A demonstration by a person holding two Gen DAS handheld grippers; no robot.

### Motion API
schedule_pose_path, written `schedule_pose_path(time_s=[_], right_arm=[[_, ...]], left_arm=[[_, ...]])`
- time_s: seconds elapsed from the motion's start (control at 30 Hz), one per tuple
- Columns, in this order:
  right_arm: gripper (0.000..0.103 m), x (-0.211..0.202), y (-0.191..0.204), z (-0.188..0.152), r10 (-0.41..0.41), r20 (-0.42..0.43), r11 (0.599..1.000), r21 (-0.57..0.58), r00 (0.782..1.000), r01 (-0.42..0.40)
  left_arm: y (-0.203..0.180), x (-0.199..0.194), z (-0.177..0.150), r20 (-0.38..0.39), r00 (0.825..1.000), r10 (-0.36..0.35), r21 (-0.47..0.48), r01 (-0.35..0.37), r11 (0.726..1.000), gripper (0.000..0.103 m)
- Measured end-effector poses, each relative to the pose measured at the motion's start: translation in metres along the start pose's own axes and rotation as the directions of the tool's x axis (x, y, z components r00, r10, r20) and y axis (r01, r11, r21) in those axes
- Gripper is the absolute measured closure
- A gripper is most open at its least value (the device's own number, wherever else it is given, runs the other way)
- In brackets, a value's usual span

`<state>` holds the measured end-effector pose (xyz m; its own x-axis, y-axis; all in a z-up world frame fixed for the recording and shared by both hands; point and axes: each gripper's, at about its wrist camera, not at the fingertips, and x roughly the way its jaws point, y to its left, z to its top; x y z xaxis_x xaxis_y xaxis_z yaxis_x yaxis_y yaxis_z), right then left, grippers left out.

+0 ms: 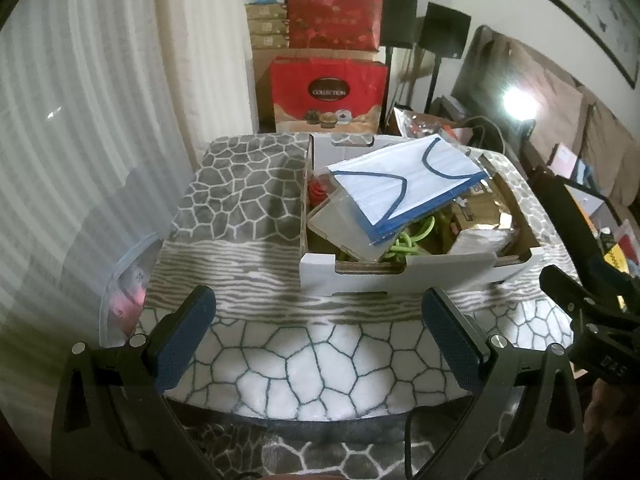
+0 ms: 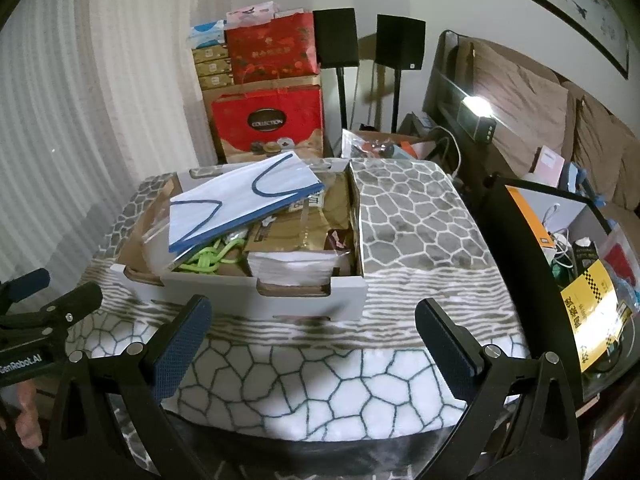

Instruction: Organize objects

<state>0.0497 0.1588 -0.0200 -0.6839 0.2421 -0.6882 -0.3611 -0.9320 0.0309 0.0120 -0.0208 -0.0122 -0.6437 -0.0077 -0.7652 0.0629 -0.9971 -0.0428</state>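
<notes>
A white cardboard box (image 1: 400, 276) (image 2: 304, 300) stands on a table under a stone-pattern blanket (image 1: 304, 364) (image 2: 320, 384). It holds a clear bag of blue-edged face masks (image 1: 404, 180) (image 2: 244, 196) on top, a green cord (image 1: 404, 240) (image 2: 204, 260), a white packet (image 2: 292, 264) and brown packages (image 2: 304, 228). My left gripper (image 1: 318, 340) is open and empty, short of the box front. My right gripper (image 2: 314, 344) is open and empty, also short of the box.
Red gift boxes (image 1: 328, 92) (image 2: 268, 124) are stacked against the wall behind the table. Two black speakers (image 2: 336, 36) stand on poles. A cluttered side table (image 2: 592, 272) is at the right. A clear plastic bin (image 1: 124, 280) sits left of the table.
</notes>
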Motion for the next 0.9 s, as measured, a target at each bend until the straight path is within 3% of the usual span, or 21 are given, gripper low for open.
schedule_pose_path(time_s=[0.9], right_arm=[[0.001,-0.0003,0.0012,0.0006,0.006,-0.004,1.0,0.003,1.0,-0.006]], left_arm=[[0.0001,0.0018,-0.0016,-0.005,1.0,0.002,0.003,-0.002,1.0,0.0]])
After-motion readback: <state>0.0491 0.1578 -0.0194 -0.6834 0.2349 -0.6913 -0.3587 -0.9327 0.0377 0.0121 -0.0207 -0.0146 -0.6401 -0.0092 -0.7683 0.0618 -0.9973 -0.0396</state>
